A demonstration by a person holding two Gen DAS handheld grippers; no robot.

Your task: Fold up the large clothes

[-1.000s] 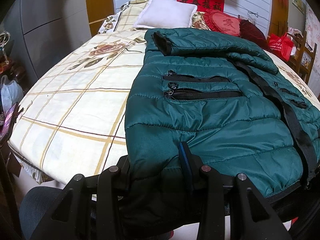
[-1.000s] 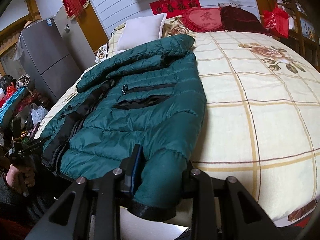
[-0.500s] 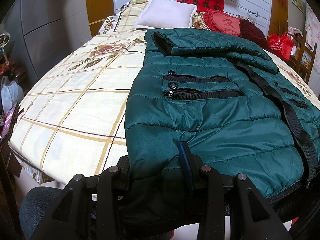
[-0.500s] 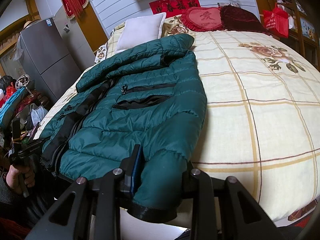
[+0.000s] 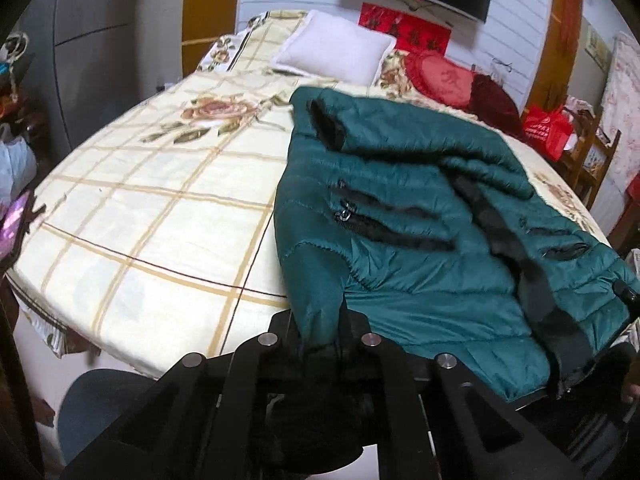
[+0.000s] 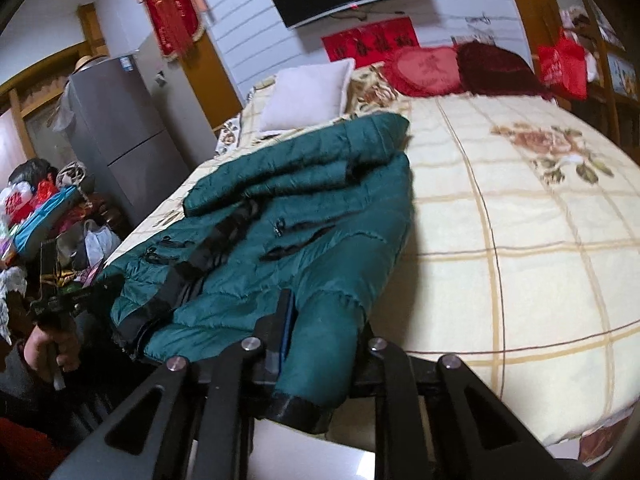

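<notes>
Gripping green jacket (image 5: 420, 240) hem, both grippers

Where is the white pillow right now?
The white pillow lies at the bed's head, beyond the green jacket; in the left wrist view it is upper centre, with the red heart cushion to its right.

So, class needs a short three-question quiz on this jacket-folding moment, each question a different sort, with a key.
1. True or false: the green jacket lies on a bare wooden floor.
2. What is the right gripper clamped on? A the jacket's hem corner, B the white pillow, C the bedspread
3. Fill in: the left gripper has jacket ____ between its jaws.

Key: 1 false, it is on the bed. 2 A. 3 fabric.
</notes>
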